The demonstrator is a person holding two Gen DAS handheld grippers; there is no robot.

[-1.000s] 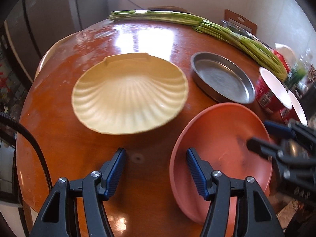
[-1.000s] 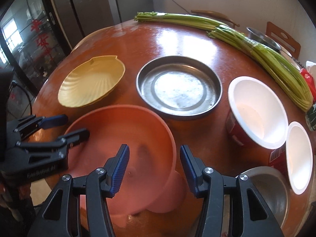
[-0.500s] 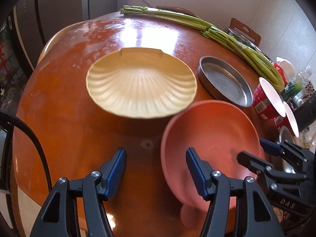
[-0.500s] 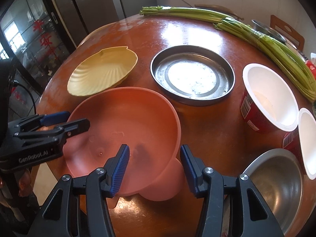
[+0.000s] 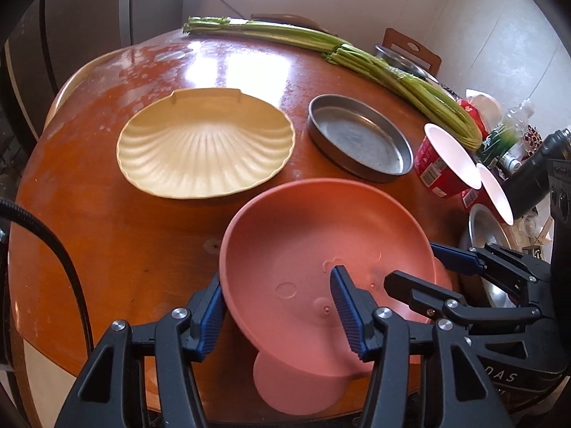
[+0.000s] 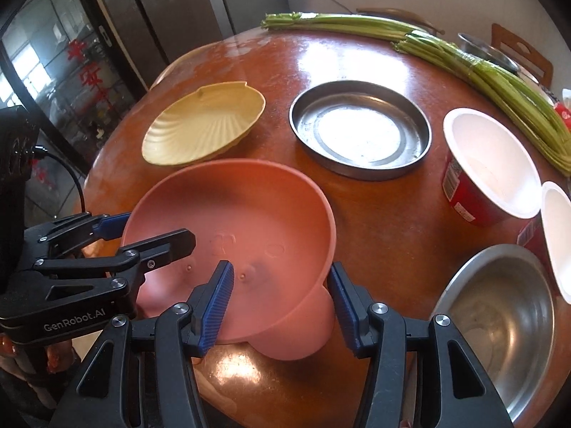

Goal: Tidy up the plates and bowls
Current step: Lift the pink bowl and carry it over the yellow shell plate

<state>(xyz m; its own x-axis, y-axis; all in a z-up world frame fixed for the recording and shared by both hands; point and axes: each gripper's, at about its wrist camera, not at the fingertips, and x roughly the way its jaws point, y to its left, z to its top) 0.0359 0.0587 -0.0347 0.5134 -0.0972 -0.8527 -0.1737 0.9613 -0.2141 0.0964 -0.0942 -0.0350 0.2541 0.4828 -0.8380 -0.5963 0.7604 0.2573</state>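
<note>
The pink footed bowl [image 5: 321, 249] sits lifted and tilted at the near edge of the round wooden surface [image 5: 107, 221], its pedestal foot pointing toward the cameras. Both grippers straddle its rim from opposite sides.

Left gripper [image 5: 282, 310]: the fingers have just been closing. One blue pad lies against the outside of the bowl's left wall, the other stands inside the basin. The wall is between them, but whether both pads press on it cannot be told from either view.

Right gripper [image 6: 282, 292]: the fingers have just been opening a little. One pad is inside the basin, the other outside by the right wall above the foot, with a visible gap on that outer side — a firm grip is not confirmed.

Other items on the surface:
- Yellow shell-shaped plate [image 5: 207, 146], lying flat just beyond the pink bowl, apart from it.
- Round metal pan [image 6: 360, 128], lying flat to the right of the shell plate.
- Two red paper cups with white interiors, the larger cup [image 6: 489, 167] tilted beside the pan, the smaller cup [image 6: 556, 239] just right of it.
- Steel bowl [image 6: 499, 324] at the near right edge, close to the right gripper.
- Long bundle of green stalks [image 5: 339, 53] along the far edge.

A black cable [image 5: 53, 249] runs along the left side of the left wrist view.
</note>
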